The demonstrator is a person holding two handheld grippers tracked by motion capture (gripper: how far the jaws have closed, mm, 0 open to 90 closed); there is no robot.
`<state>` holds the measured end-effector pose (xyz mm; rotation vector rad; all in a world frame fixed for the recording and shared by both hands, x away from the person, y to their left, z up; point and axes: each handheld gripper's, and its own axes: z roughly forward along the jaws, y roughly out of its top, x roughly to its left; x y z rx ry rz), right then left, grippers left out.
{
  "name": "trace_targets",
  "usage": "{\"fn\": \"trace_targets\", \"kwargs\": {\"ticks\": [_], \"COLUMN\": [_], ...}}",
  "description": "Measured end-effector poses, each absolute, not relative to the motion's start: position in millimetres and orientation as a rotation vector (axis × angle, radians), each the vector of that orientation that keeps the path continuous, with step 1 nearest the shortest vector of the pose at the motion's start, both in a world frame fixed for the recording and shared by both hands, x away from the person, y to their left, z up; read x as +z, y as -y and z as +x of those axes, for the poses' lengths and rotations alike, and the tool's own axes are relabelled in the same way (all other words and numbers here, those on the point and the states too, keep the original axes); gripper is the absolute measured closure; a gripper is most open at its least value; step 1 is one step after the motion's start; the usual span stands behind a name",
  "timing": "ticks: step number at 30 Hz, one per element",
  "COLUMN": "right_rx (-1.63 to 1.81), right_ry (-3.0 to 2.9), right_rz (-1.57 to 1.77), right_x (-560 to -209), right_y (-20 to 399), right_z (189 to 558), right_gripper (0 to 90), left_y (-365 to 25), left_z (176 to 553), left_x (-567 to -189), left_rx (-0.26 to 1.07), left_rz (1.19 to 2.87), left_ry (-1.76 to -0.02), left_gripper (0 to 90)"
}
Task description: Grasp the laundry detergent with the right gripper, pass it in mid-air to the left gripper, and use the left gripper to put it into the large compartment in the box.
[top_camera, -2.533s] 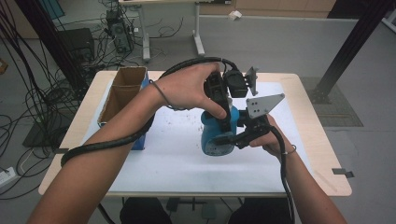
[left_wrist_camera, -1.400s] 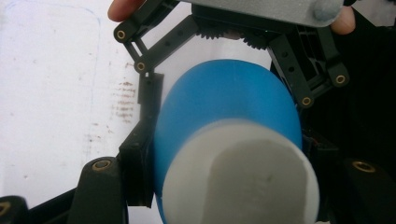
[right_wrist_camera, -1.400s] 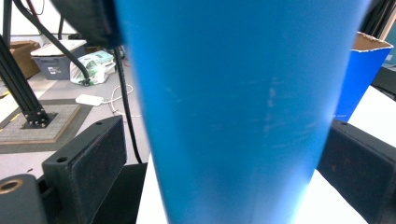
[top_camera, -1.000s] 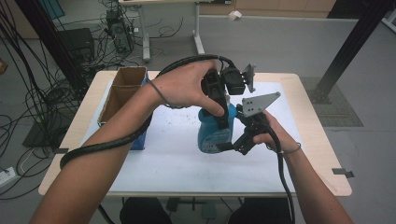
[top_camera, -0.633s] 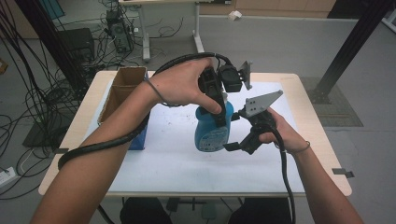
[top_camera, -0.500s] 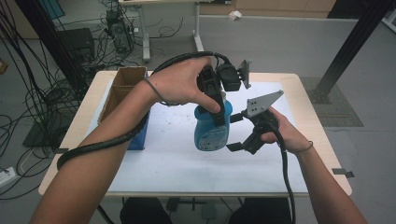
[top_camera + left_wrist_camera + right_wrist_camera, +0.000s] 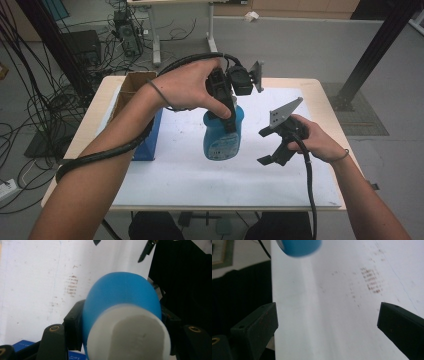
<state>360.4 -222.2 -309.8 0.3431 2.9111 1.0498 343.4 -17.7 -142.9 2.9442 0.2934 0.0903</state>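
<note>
From the high view, my left gripper [image 7: 226, 107] is clamped around the top of a blue bottle [image 7: 222, 137], which hangs above the white sheet [image 7: 200, 175] covering the table [image 7: 95, 112], near the middle and clear of its surface. My left hand [image 7: 192, 87] wraps the gripper's handle, and its cable [image 7: 100, 157] loops back along my forearm. To the right of the bottle, near it but apart, my right gripper [image 7: 267, 145] has its jaws spread wide with nothing between them; my right hand [image 7: 315, 142] holds it just above the sheet, with the grey plate [image 7: 282, 112] on top. At the left side of the table stands an open cardboard box [image 7: 132, 87], with a dark blue box [image 7: 150, 140] against its near side.

In the left gripper view, the blue bottle [image 7: 122, 297] sits pinched between my two black jaws, its white cap [image 7: 128, 333] closest to the camera. Beyond it lies the white sheet [image 7: 37, 277] with faint brownish smudges [image 7: 72, 285]. A corner of the dark blue box [image 7: 22, 345] shows at the lower left.

In the right gripper view, my jaws stand far apart at either edge, empty. The white sheet [image 7: 332, 315] runs between them, smudges [image 7: 370, 281] on it, and the blurred bottom of the blue bottle [image 7: 299, 246] hangs at the top.
</note>
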Motion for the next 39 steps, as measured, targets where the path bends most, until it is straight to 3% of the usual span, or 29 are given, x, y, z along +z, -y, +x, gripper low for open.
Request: {"fn": "trace_targets", "kwargs": {"ticks": [23,39], "right_rx": [0.573,0.585], "right_ry": [-3.020,-3.001], "right_rz": [0.515,0.524], "right_x": [-337.9,-339.2], "right_y": [244.4,241.4], "right_z": [375.0,375.2], "right_gripper": [4.3,4.5], "left_y": [13.0,6.3], "left_z": [341.9,352.5], "left_x": [-137.6,-113.4], "left_rx": [0.086,0.196], "left_rz": [2.943,2.868], "left_ry": [-0.303,-0.539], "left_gripper": [37.6,37.6]}}
